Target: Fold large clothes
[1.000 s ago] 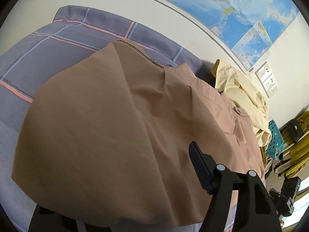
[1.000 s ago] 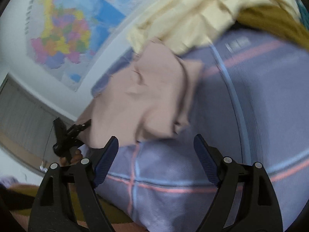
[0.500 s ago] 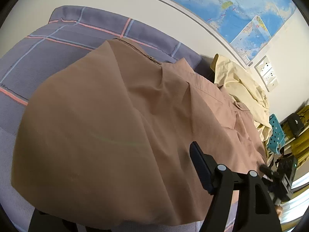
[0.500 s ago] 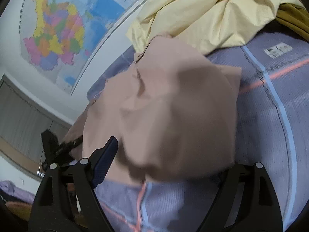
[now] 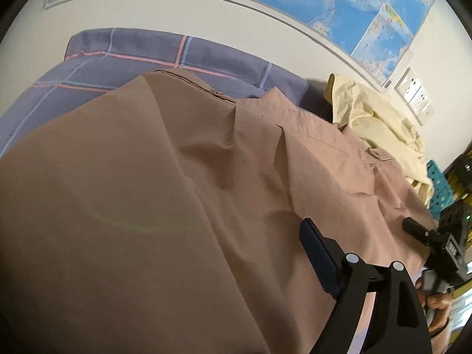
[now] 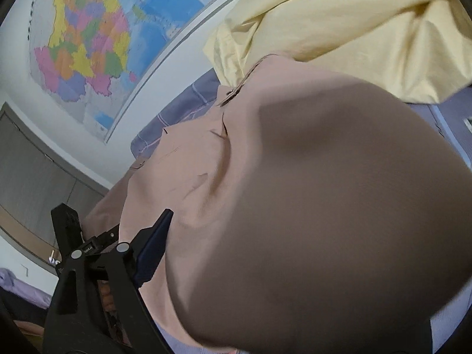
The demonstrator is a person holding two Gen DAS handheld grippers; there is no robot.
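Tan cloth, the big shirt [image 5: 183,194], lies spread over the checked bed cover [image 5: 124,59], draping over both cameras; I judge one fold just laid and more folding left. Left gripper [image 5: 224,303] has just been widening its fingers, nothing visibly pinched; right gripper [image 6: 265,265] shows one finger, its grip hidden by cloth. Yellow garment [image 6: 339,26] crowds the shirt's far edge; wall close behind.

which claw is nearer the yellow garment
Right. The right claw sits at the tan shirt's end beside the yellow garment; the left claw is at the opposite end.
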